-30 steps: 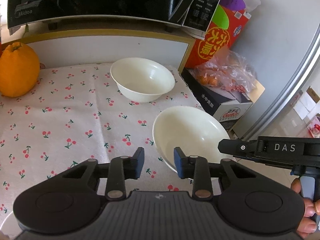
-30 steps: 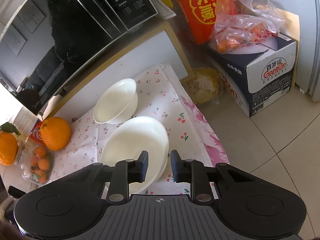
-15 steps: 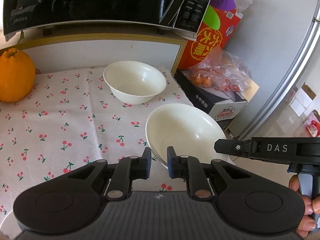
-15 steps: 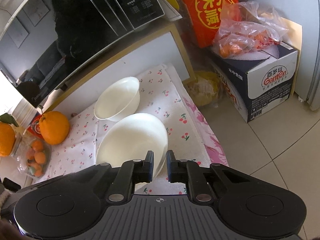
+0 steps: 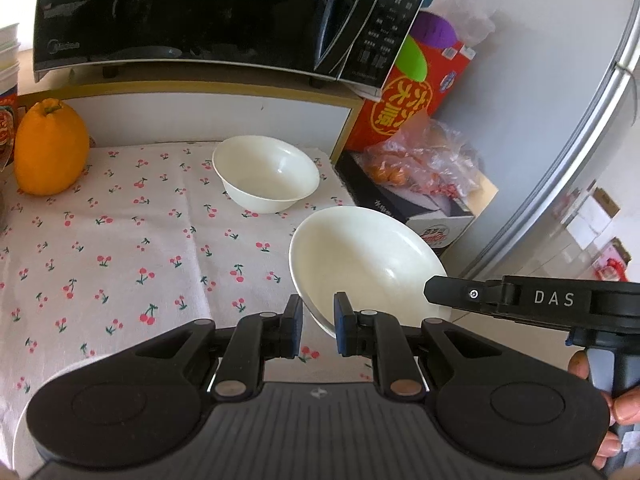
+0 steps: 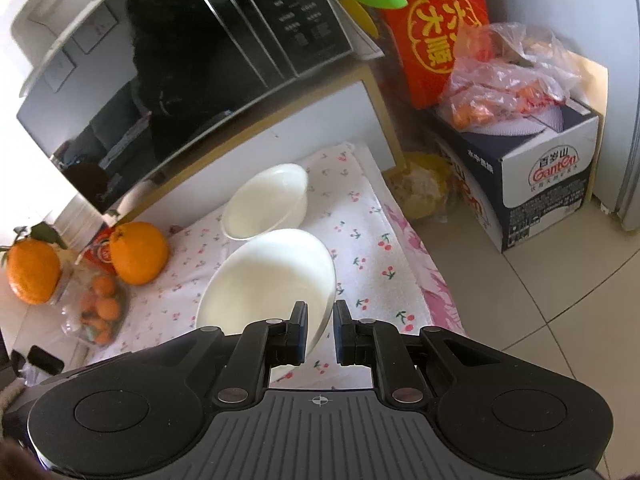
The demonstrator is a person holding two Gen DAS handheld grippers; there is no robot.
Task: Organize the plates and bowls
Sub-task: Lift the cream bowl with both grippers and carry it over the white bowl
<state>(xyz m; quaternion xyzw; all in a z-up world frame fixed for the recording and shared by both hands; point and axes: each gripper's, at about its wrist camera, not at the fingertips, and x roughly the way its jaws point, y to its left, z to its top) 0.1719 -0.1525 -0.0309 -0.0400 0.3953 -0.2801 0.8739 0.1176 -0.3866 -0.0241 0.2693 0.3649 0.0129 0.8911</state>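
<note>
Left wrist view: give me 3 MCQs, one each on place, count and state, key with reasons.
1. The near bowl's rim is:
A. inside the far bowl
B. between the left gripper's fingers
C. past the left edge of the cherry-print cloth

2. White bowls in view:
A. one
B. two
C. four

3. The far bowl is:
A. upside down
B. upright and empty
C. upright and full of fruit

Key:
1 B: the rim of the near bowl runs into the gap of the left gripper. The right gripper straddles the same bowl's rim from its own side.
2 B: only the near bowl and the far bowl show, by the right side of the cherry-print cloth.
3 B: the far bowl's opening faces up and its bare white inside is visible.
</note>
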